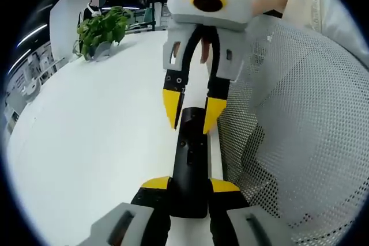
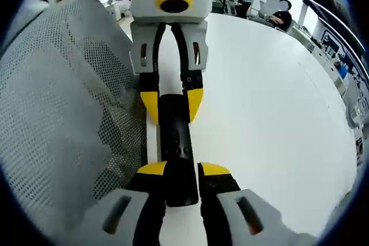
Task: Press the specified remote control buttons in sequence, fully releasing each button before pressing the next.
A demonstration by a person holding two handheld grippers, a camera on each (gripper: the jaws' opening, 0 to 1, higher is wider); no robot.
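— Two big things first? 
— White table point(image 1: 86, 142); grey mesh chair back point(image 1: 300, 142) at its edge; a potted plant point(image 1: 102, 30) sits far off.
— And the remote control point(image 1: 190, 159)?
— Black, lying along the table's edge beside the mesh.
— The tongs?
— Left gripper point(image 1: 190, 185) is closed on one end; right gripper point(image 2: 174, 170) is closed on the other end, jaws touching both sides.

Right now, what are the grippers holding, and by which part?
Both hold the black remote, one at each end: the left gripper grips one end, and the right gripper grips the opposite end, above the white table.
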